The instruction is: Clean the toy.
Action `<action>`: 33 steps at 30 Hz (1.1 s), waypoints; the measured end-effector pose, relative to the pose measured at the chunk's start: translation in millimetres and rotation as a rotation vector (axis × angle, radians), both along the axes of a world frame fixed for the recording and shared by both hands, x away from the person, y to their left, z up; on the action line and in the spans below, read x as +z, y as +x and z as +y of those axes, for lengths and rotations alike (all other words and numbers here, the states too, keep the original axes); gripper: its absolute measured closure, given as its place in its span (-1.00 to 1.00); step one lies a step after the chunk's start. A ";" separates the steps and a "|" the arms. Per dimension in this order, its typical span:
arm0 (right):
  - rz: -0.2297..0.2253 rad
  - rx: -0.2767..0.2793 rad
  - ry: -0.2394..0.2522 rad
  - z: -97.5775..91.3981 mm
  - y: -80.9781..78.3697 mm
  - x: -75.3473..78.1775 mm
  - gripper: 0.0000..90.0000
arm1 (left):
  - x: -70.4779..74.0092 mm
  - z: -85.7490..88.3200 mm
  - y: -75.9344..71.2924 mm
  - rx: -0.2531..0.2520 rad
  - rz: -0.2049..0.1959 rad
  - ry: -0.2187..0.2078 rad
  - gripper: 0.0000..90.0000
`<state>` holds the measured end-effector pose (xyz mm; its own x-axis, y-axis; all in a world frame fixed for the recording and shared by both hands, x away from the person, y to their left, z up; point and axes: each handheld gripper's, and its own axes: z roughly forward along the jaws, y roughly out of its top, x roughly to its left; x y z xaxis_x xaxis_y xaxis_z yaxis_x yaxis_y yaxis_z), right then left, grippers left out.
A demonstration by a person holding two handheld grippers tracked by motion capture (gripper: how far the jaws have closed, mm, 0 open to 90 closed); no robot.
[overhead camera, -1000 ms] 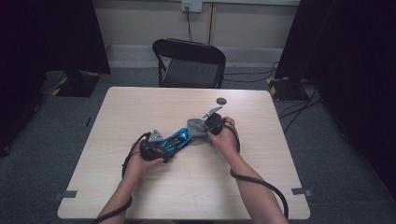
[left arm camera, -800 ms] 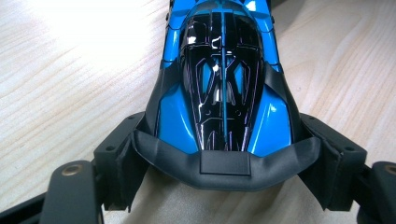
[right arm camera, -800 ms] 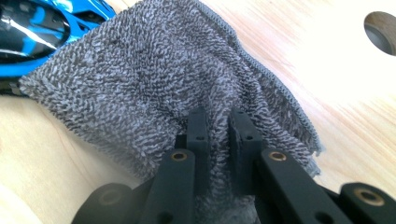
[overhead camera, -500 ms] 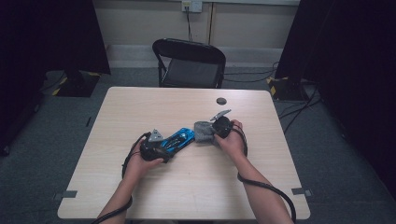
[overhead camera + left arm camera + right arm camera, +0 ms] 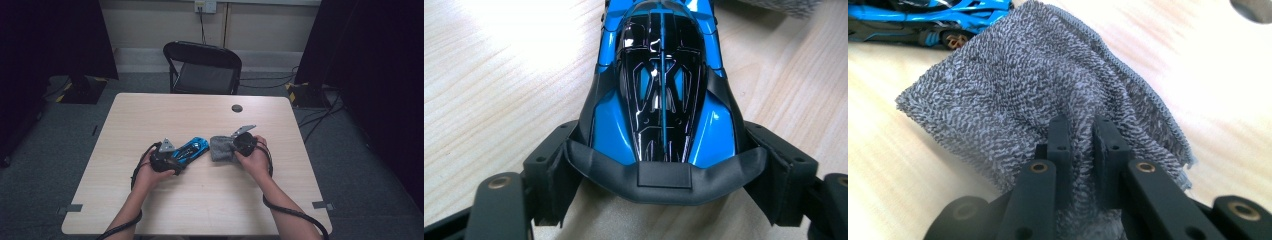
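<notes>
A pale wood-grain laminate table point(image 5: 150, 120) is carrying everything, and near its middle a glossy blue and black toy race car of hard moulded plastic point(image 5: 189, 150) is lying with its long axis running diagonally, tail toward the person's left hand and nose pointing up and right toward the cloth. The left gripper point(image 5: 166, 159) is clasping the car's tail: in the left gripper view its two jaws are standing wide and pressing on either flank of the matte black rear wing point(image 5: 664, 172). Just off the nose, apart from it by a narrow strip of table, a grey looped terry cloth point(image 5: 221, 148) is sitting bunched and soft. The right gripper point(image 5: 239, 144) is pinching it, its jaws clenched nearly together on a fold point(image 5: 1083, 145). So the cloth hand is the nearer one for a wipe, judging by the layout, and it is needing to travel left along the car's sleek, tapering body point(image 5: 659, 75).
</notes>
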<state>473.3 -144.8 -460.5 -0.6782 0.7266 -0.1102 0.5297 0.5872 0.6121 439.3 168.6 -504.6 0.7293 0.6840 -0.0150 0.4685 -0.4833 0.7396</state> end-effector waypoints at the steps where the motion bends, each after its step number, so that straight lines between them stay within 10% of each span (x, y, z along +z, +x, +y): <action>1: 0.008 -0.003 0.012 -1.8 -2.2 -1.1 0.77 | 0.0 -0.4 -0.9 -0.001 0.005 0.001 -0.52; 10: 0.006 0.003 0.014 -9.9 -12.8 -4.4 0.77 | 7.4 12.9 -4.5 0.009 0.011 -0.075 -0.52; 22: -0.001 -0.011 0.041 -16.1 -14.4 2.5 0.77 | 51.9 -2.0 5.4 -0.057 -0.018 -0.074 -0.45; 33: 0.003 0.002 0.050 -16.3 -15.4 3.9 0.77 | 38.1 -28.0 32.3 -0.058 0.021 -0.006 -0.17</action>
